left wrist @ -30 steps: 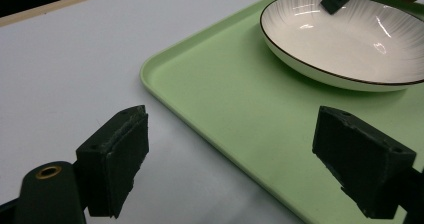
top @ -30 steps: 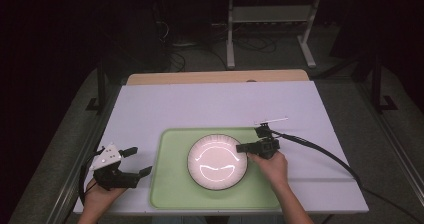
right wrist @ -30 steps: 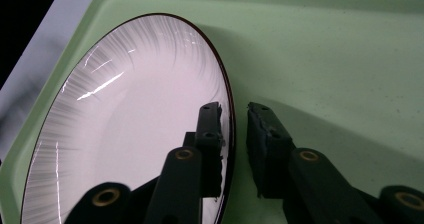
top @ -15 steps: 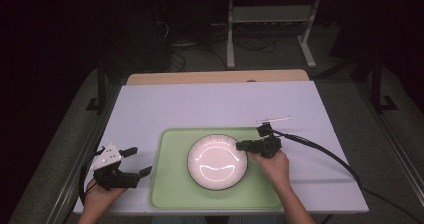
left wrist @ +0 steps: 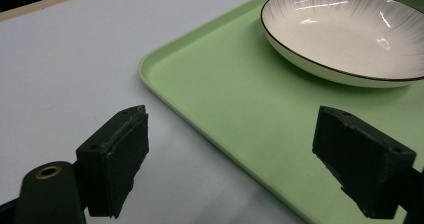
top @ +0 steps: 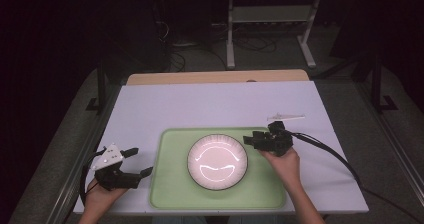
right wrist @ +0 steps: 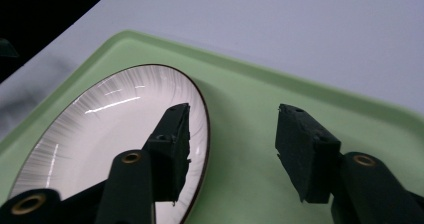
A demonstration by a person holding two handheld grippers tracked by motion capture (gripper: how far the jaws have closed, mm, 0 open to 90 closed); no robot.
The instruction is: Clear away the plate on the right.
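Note:
A white plate [top: 218, 161] with a dark rim lies in the middle of a green tray [top: 170, 194]. My right gripper [top: 248, 140] hovers at the plate's right edge. In the right gripper view its jaws [right wrist: 230, 119] have just been opening: one finger [right wrist: 172, 134] hangs over the plate [right wrist: 100, 129], the other over the tray [right wrist: 260, 94], and the rim lies below the gap, untouched. My left gripper [top: 139, 162] rests open on the table by the tray's left edge. Its view [left wrist: 235, 129] looks across the tray's corner [left wrist: 210, 99] at the plate [left wrist: 345, 29].
The tray sits on a white tabletop [top: 215, 109] with a wooden strip [top: 215, 77] along its far edge. The right gripper's cable [top: 330, 154] trails off to the right over the table. Metal stand legs [top: 230, 44] are on the floor beyond.
The right gripper has drawn slightly right and up from the plate's rim, and its jaws have parted. The left gripper and the plate have stayed where they were.

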